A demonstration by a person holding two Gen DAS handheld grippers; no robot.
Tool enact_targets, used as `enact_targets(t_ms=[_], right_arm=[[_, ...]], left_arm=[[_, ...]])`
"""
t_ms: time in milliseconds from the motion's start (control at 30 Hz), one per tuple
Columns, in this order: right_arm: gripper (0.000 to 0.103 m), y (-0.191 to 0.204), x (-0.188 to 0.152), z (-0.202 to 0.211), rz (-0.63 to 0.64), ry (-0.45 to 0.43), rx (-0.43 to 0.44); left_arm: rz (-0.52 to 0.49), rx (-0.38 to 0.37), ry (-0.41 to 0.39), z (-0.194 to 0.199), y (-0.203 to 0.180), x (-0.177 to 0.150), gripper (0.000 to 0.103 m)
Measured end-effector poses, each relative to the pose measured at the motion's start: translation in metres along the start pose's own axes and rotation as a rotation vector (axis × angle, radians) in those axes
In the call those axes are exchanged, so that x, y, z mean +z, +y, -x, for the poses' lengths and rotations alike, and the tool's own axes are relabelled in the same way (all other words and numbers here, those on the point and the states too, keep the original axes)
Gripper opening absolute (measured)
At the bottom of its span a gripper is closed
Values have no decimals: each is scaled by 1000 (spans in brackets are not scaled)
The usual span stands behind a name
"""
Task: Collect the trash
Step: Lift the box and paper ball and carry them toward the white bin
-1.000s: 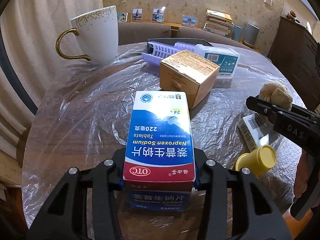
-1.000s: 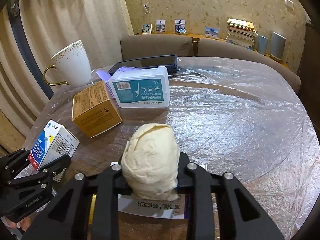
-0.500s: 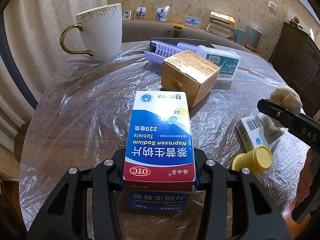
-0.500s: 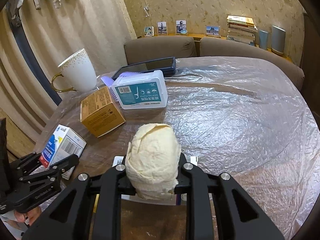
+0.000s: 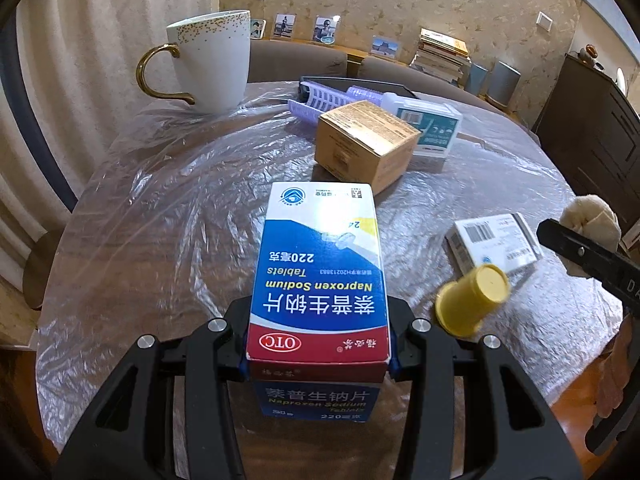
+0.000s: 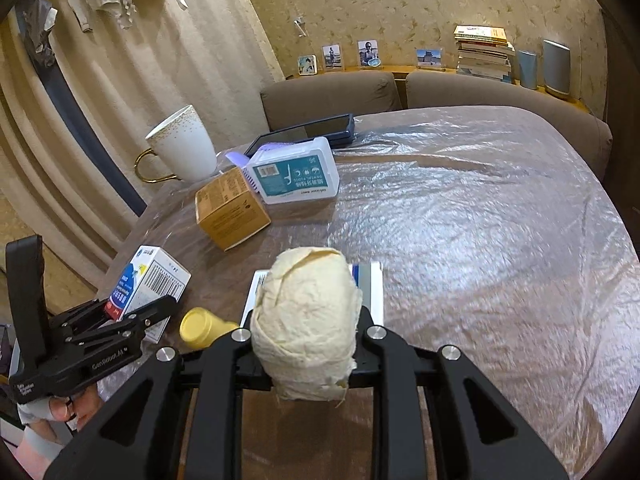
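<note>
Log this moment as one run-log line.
left gripper: shut on Naproxen box | right gripper: shut on tissue wad | on table: yellow bottle, brown box

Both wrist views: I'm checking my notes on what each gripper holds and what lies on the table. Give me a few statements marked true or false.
1. The left gripper is shut on the blue medicine box. True.
2. The right gripper is open and holds nothing. False: it is shut on the crumpled paper wad.
3. The yellow bottle stands upright. False: it lies on its side.
4. The white mug has a gold handle. True.
5. The brown carton sits in the mug. False: it sits on the table.
</note>
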State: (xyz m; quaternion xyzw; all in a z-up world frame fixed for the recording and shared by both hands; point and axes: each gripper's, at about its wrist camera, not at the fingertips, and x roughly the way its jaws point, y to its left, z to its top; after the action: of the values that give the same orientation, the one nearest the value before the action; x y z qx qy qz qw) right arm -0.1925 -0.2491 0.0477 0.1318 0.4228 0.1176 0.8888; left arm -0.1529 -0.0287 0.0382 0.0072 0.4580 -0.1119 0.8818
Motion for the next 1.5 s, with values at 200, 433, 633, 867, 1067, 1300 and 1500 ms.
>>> enact_targets(t_ms=[200, 433, 633, 867, 1067, 1300, 1500], right_arm=[[21, -1, -13, 18, 0, 0, 11], [21, 2, -32, 36, 14, 10, 23], [21, 7, -51, 51, 35, 22, 33], [21, 10, -74, 67, 49, 43, 43], [21, 9, -92, 74, 48, 65, 44], [21, 7, -109, 80, 51, 93, 41], [22, 5, -122, 84, 49, 110, 38]], left_arm=[[26, -28, 5, 15, -6, -11, 47], [35, -18, -12, 31, -12, -24, 47], [32, -18, -15, 44, -19, -37, 47], [26, -30, -5, 55, -27, -55, 47], [3, -35, 7, 63, -39, -72, 47], [-18, -50, 21, 70, -50, -91, 47], [-44, -65, 36, 74, -60, -104, 47]])
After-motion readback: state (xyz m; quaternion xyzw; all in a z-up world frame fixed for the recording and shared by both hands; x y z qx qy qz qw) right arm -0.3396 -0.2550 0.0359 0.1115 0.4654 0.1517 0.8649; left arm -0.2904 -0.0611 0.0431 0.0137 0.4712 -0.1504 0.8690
